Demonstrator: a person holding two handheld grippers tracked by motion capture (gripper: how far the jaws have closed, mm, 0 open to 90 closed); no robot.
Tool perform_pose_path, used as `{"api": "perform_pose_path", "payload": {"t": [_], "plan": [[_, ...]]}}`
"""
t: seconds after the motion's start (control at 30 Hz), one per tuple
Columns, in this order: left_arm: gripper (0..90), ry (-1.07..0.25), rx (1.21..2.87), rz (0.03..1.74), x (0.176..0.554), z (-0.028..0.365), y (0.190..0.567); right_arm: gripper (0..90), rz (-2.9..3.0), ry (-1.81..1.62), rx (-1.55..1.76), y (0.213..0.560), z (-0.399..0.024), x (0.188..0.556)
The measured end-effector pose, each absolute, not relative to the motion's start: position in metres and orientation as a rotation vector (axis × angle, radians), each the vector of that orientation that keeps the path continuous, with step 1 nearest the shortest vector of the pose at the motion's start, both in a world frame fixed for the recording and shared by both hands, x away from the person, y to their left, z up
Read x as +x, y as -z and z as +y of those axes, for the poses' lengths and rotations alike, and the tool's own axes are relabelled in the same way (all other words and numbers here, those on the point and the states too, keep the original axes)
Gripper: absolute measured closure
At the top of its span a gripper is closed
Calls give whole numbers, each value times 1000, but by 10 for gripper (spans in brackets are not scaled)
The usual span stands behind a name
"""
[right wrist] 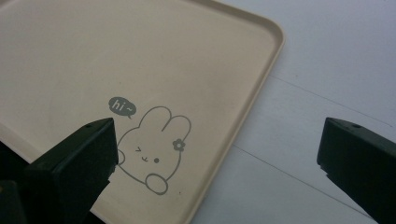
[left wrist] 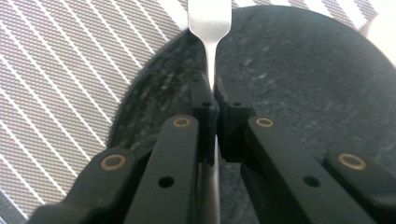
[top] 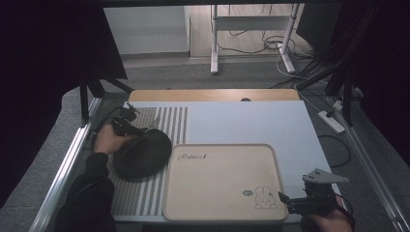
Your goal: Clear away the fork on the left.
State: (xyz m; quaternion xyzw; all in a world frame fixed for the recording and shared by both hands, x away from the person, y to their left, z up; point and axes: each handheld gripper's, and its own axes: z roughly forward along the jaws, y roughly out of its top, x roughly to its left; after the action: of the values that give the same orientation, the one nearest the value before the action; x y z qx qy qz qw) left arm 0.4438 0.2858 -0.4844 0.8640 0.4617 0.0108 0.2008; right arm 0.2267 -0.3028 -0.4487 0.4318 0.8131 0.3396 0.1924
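Observation:
My left gripper (top: 138, 131) is shut on the thin stem of a silver utensil (left wrist: 209, 18), which sticks out past the jaws (left wrist: 215, 91) and widens at its far end. Gripper and utensil hang over a dark round plate (top: 144, 155), speckled black in the left gripper view (left wrist: 303, 70), that lies on a striped mat (top: 169, 121). A beige tray (top: 217, 183) with a rabbit drawing (top: 265, 197) lies at the table's front middle. At its near right corner my right gripper (top: 295, 192) is open, nothing between its jaws (right wrist: 218, 126), above the tray's rim (right wrist: 261, 79) and the rabbit drawing (right wrist: 152, 149).
The striped mat (left wrist: 56, 70) covers the left part of a white table top (top: 251, 121). A wooden strip (top: 212, 94) runs along the far edge. Metal rails (top: 67, 164) flank the table. Beyond it are a stand's legs (top: 215, 63), cables and a power strip (top: 331, 121) on the floor.

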Motion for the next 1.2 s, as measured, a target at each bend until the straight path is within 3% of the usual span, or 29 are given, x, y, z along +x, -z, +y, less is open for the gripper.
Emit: {"api": "perform_pose_path", "payload": {"t": [1.2], "plan": [[860, 4, 2419, 1181, 351, 218, 479, 0, 2298, -948, 1166, 449, -300, 225]]}}
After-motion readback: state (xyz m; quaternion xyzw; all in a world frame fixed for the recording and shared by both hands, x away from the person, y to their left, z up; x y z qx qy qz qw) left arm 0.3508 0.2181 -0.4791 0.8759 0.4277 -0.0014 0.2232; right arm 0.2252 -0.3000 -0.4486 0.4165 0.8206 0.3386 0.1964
